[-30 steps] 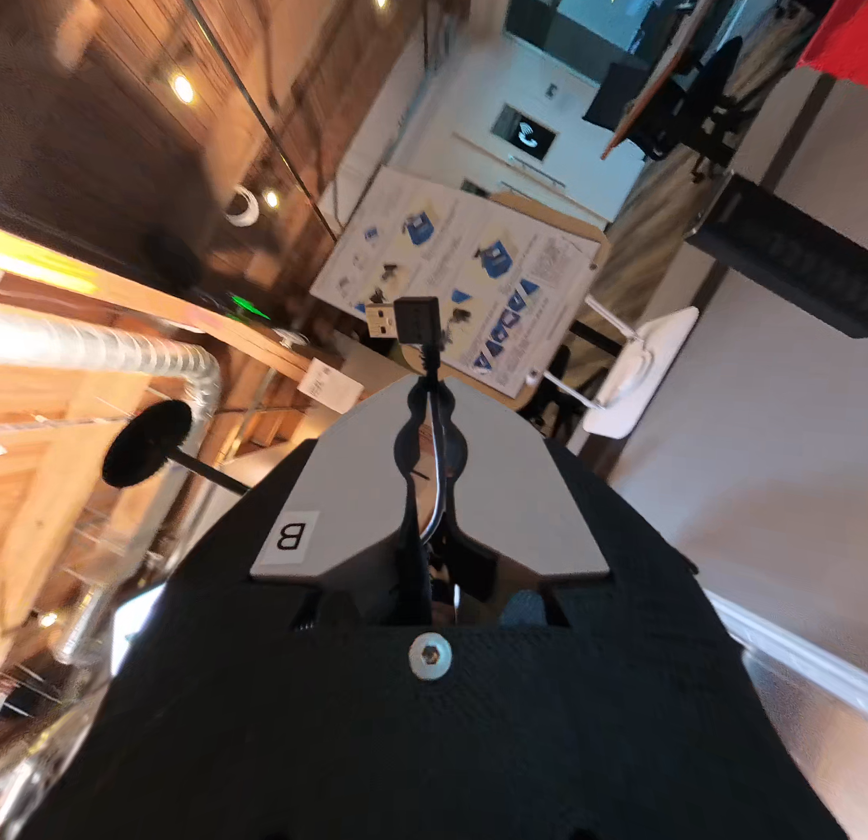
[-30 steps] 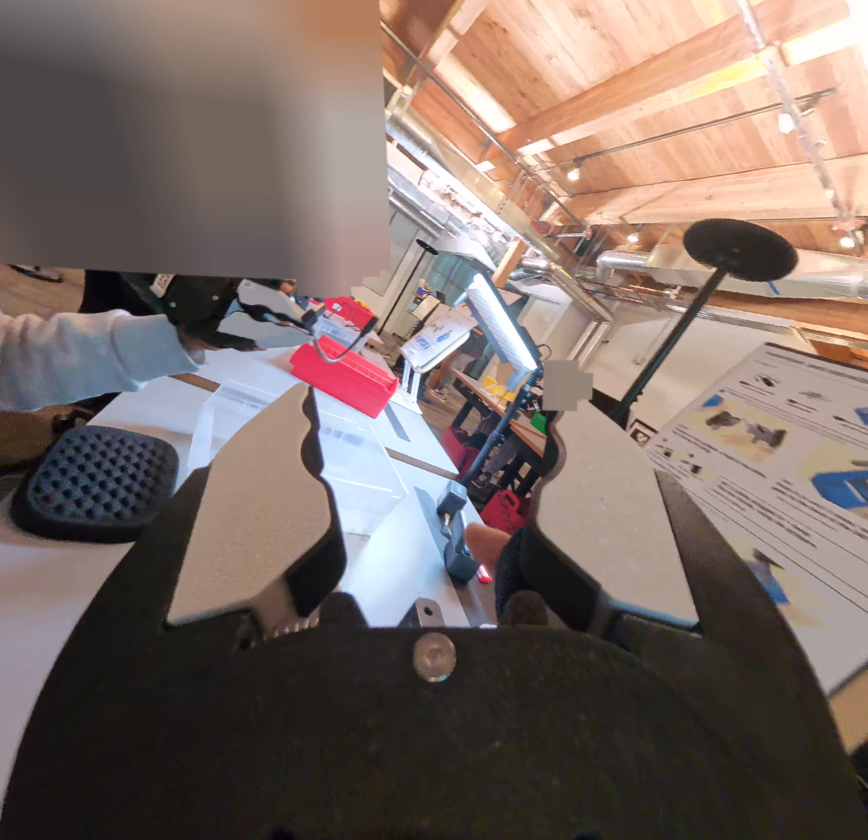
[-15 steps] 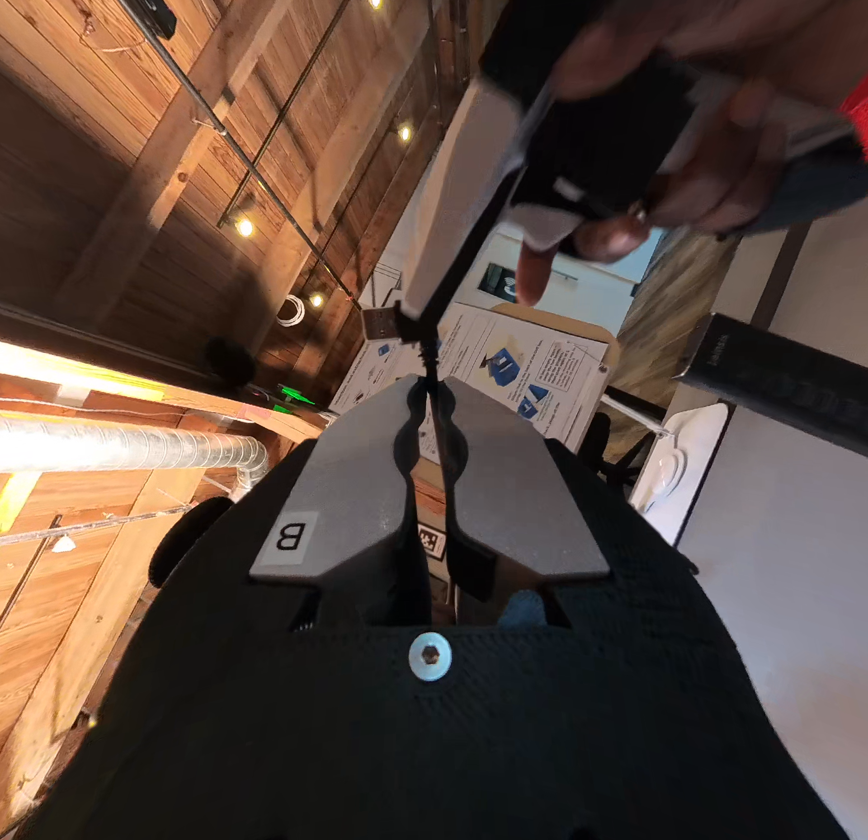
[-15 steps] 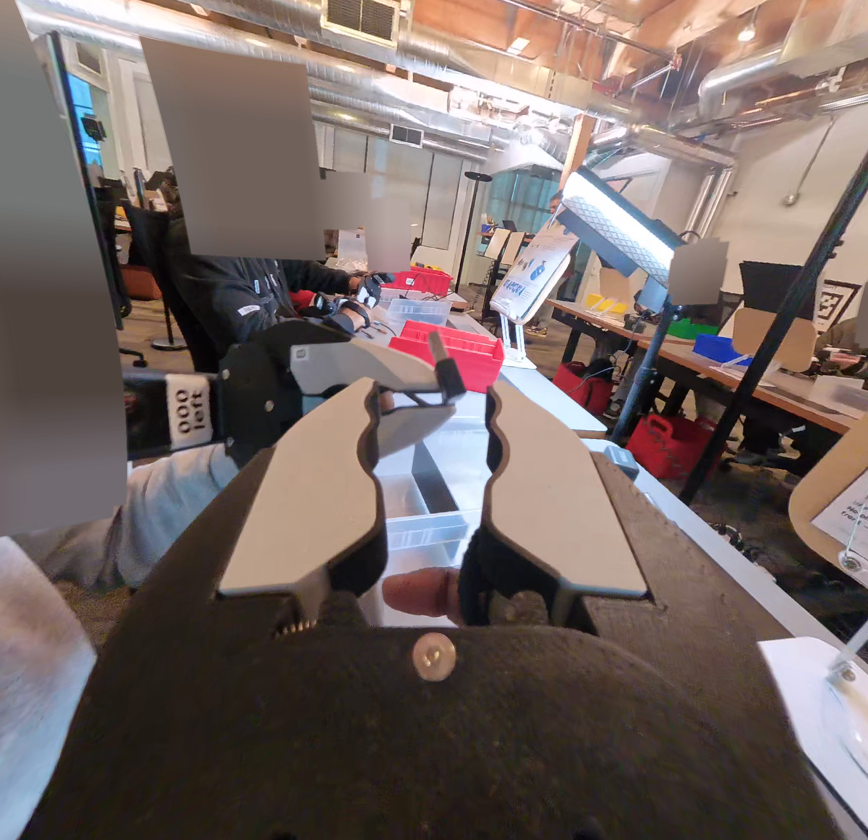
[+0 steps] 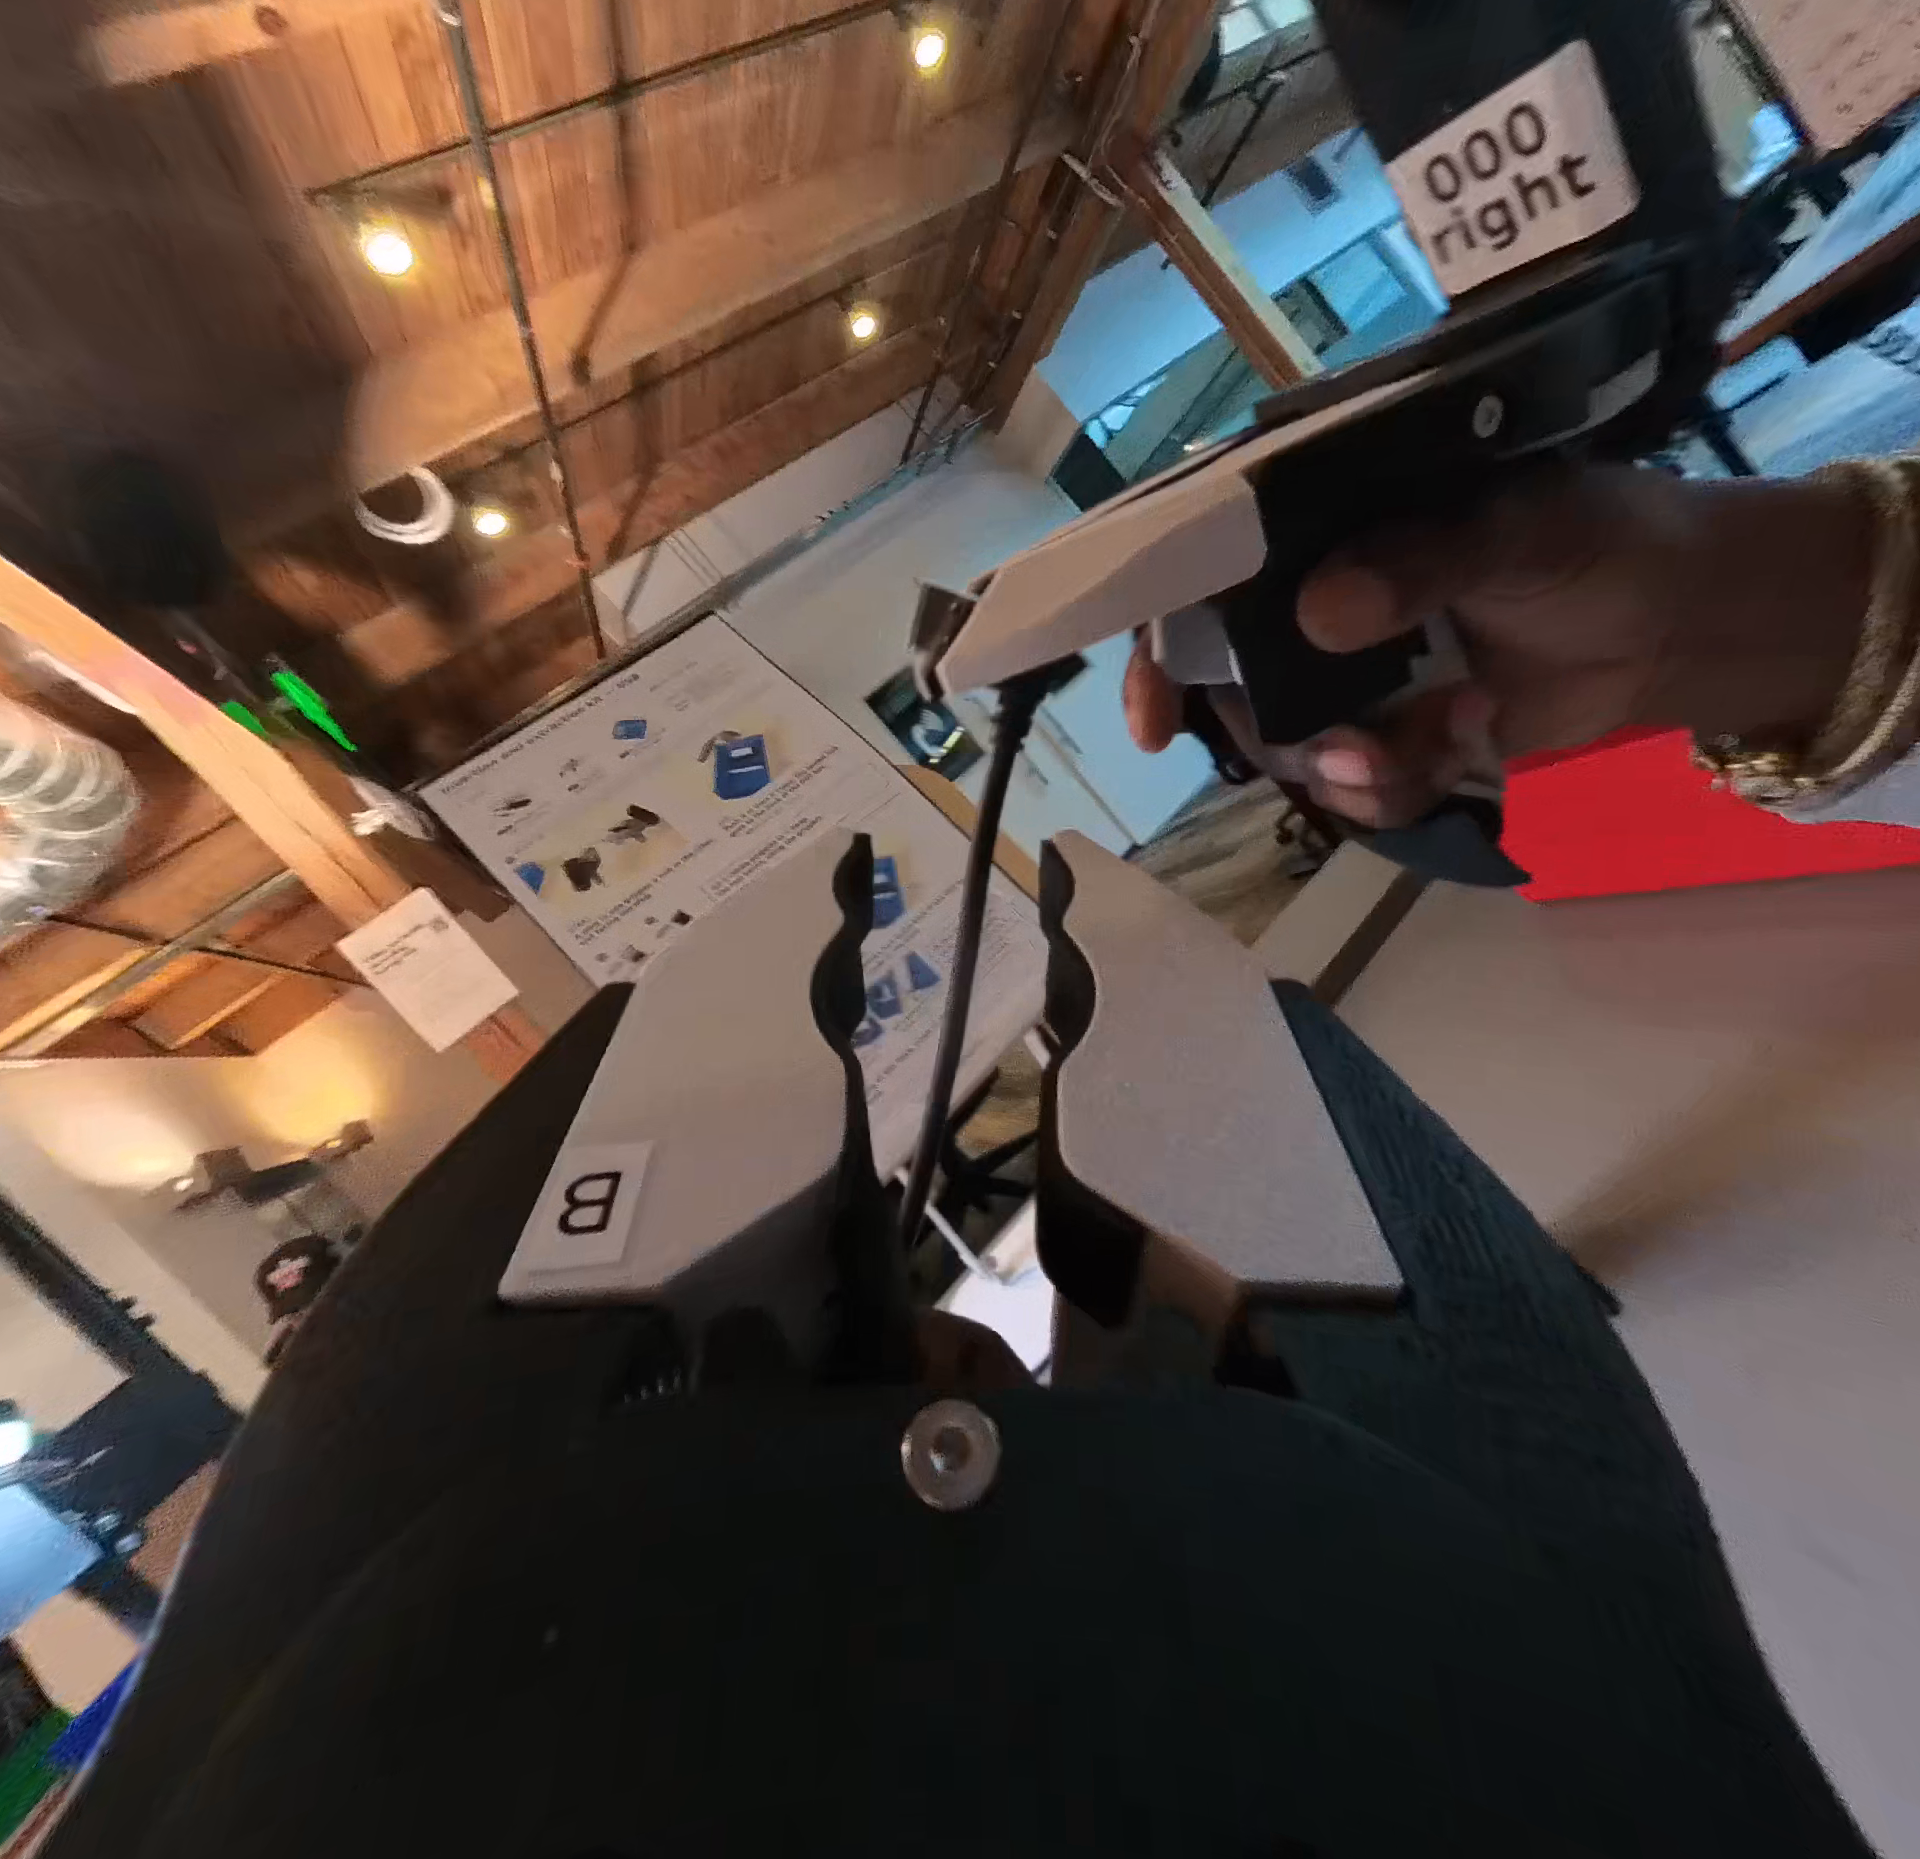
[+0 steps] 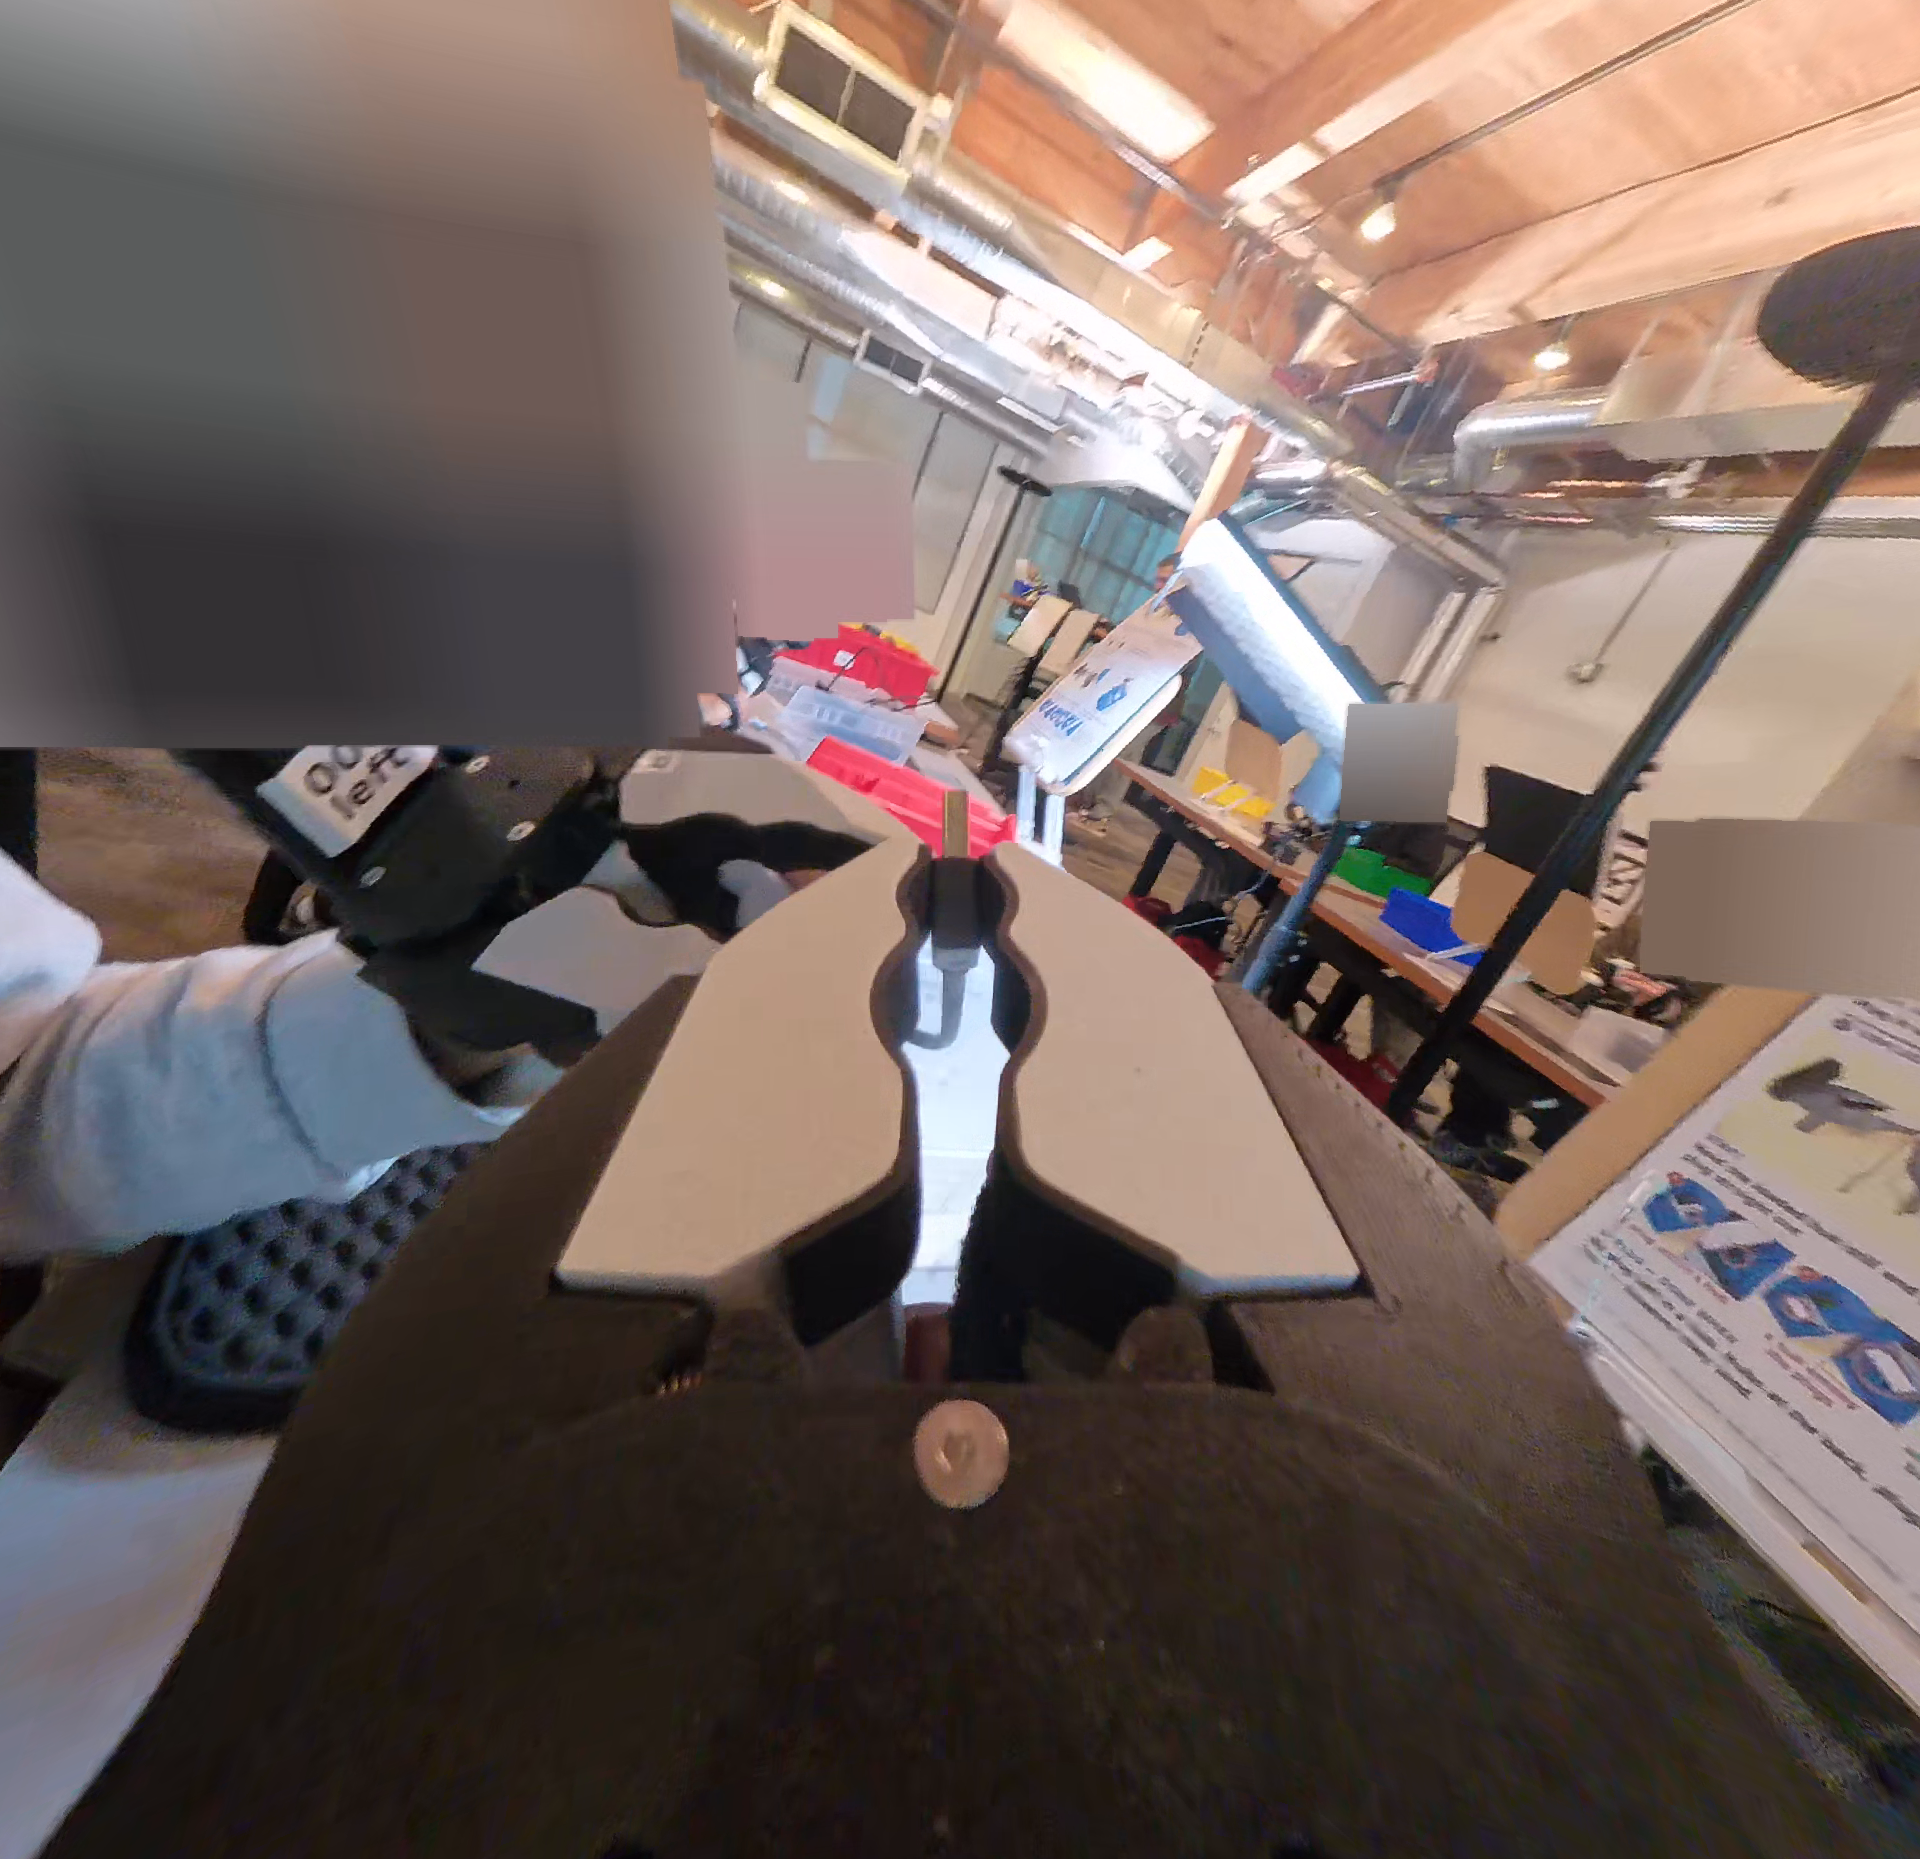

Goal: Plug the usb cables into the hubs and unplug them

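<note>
A black USB cable [image 5: 961, 978] runs up between the fingers of my left gripper [image 5: 948, 859], which is open and does not pinch it. The cable ends in a USB plug [image 5: 935, 620] with a metal tip. My right gripper [image 5: 961, 646], held in a hand, is clamped on that plug just above my left gripper. In the right wrist view my right gripper [image 6: 956, 859] is shut on the black plug [image 6: 954, 910], with the metal tip poking out past the fingertips. My left gripper [image 6: 717, 853] sits close by on the left. No hub is in view.
A poster board [image 5: 707, 822] stands behind, and shows again at the right [image 6: 1766, 1238]. A black dimpled pad [image 6: 270, 1300] lies on the white table [image 6: 104, 1549]. Red bins [image 6: 904, 812] and a black lamp pole [image 6: 1662, 749] stand farther off. A person's white sleeve [image 6: 208, 1061] is at left. Left and right tips are no more than a few centimetres apart.
My right gripper has come in and shut on the USB plug. My left gripper, shut on the cable before, has opened and let it go. Both views have swung.
</note>
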The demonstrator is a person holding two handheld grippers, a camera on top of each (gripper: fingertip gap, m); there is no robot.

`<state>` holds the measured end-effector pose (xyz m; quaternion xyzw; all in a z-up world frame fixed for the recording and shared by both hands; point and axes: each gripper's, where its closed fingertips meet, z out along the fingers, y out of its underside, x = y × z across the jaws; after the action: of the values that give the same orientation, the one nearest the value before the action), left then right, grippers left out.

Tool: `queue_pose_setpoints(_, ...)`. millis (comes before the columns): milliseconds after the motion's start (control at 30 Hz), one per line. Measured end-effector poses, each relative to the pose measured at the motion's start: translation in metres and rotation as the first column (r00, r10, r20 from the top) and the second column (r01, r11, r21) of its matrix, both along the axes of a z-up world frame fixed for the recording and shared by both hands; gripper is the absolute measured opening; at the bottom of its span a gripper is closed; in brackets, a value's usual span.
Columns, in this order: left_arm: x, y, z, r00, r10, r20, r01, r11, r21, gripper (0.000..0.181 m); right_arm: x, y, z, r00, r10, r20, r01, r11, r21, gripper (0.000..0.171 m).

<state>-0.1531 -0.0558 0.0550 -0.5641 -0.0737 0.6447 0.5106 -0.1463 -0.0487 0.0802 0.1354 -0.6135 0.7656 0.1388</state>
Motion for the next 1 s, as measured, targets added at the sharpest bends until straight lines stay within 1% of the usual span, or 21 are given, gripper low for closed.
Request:
queue_pose_setpoints(33,0.002,-0.003,0.005,0.999,0.022,-0.036,-0.021,1.000,0.016,0.032,-0.005,0.004,0.005,1.000,-0.029,0.005,0.029,0.999,-0.023,0.008)
queue_pose_setpoints(100,0.016,-0.007,0.019,0.989,0.025,-0.144,-0.013,0.996,0.084,0.032,-0.017,0.015,0.016,0.995,-0.099,0.015,0.100,0.992,-0.075,0.008)
queue_pose_setpoints(167,0.036,-0.008,0.027,0.976,-0.043,-0.214,0.086,0.976,0.198,0.032,-0.029,0.028,0.028,0.986,-0.154,0.059,0.161,0.976,-0.143,0.008)
queue_pose_setpoints(200,0.044,-0.006,0.027,0.971,-0.101,-0.216,0.157,0.952,0.263,0.031,-0.035,0.036,0.034,0.982,-0.168,0.090,0.182,0.966,-0.183,0.008)
queue_pose_setpoints(233,0.049,0.001,0.022,0.965,-0.179,-0.191,0.234,0.918,0.321,0.030,-0.039,0.042,0.040,0.977,-0.175,0.122,0.198,0.955,-0.221,0.008)
queue_pose_setpoints(300,0.048,0.023,0.001,0.932,-0.356,-0.070,0.354,0.849,0.391,0.028,-0.045,0.053,0.048,0.971,-0.157,0.182,0.206,0.932,-0.297,0.008)
queue_pose_setpoints(367,0.033,0.040,-0.026,0.880,-0.465,0.094,0.370,0.796,0.479,0.028,-0.046,0.058,0.053,0.963,-0.107,0.248,0.194,0.912,-0.361,0.008)
queue_pose_setpoints(400,0.026,0.043,-0.036,0.855,-0.498,0.146,0.356,0.768,0.533,0.029,-0.045,0.058,0.053,0.955,-0.071,0.287,0.183,0.905,-0.383,0.008)
queue_pose_setpoints(433,0.022,0.043,-0.042,0.829,-0.534,0.167,0.349,0.727,0.591,0.030,-0.043,0.056,0.051,0.943,-0.029,0.330,0.169,0.900,-0.402,0.008)
queue_pose_setpoints(500,0.021,0.043,-0.045,0.768,-0.623,0.145,0.375,0.622,0.688,0.032,-0.036,0.048,0.034,0.899,0.060,0.434,0.137,0.902,-0.410,0.008)
queue_pose_setpoints(567,0.021,0.041,-0.047,0.728,-0.676,0.117,0.377,0.536,0.755,0.033,-0.026,0.038,0.005,0.808,0.168,0.565,0.090,0.912,-0.400,0.008)
queue_pose_setpoints(600,0.020,0.040,-0.050,0.714,-0.691,0.110,0.370,0.506,0.779,0.034,-0.020,0.034,-0.011,0.745,0.224,0.628,0.065,0.913,-0.402,0.008)
queue_pose_setpoints(667,0.019,0.038,-0.055,0.696,-0.712,0.094,0.359,0.459,0.813,0.035,-0.010,0.032,-0.038,0.628,0.324,0.707,0.028,0.899,-0.436,0.008)
queue_pose_setpoints(733,0.019,0.036,-0.061,0.667,-0.741,0.083,0.354,0.413,0.839,0.034,-0.008,0.037,-0.057,0.546,0.398,0.737,0.047,0.864,-0.502,0.008)
queue_pose_setpoints(800,0.020,0.038,-0.066,0.624,-0.777,0.087,0.352,0.379,0.856,0.030,-0.005,0.041,-0.070,0.510,0.444,0.737,0.076,0.830,-0.553,0.008)
queue_pose_setpoints(867,0.022,0.044,-0.069,0.586,-0.805,0.094,0.366,0.366,0.855,0.023,-0.001,0.040,-0.080,0.504,0.460,0.731,0.094,0.812,-0.576,0.008)
queue_pose_setpoints(933,0.022,0.045,-0.072,0.584,-0.806,0.097,0.370,0.370,0.852,0.011,0.005,0.038,-0.085,0.511,0.474,0.717,0.095,0.798,-0.595,0.008)
queue_pose_setpoints(1000,0.025,0.045,-0.074,0.577,-0.811,0.096,0.398,0.381,0.834,0.007,0.007,0.038,-0.087,0.526,0.476,0.705,0.104,0.787,-0.609,0.008)
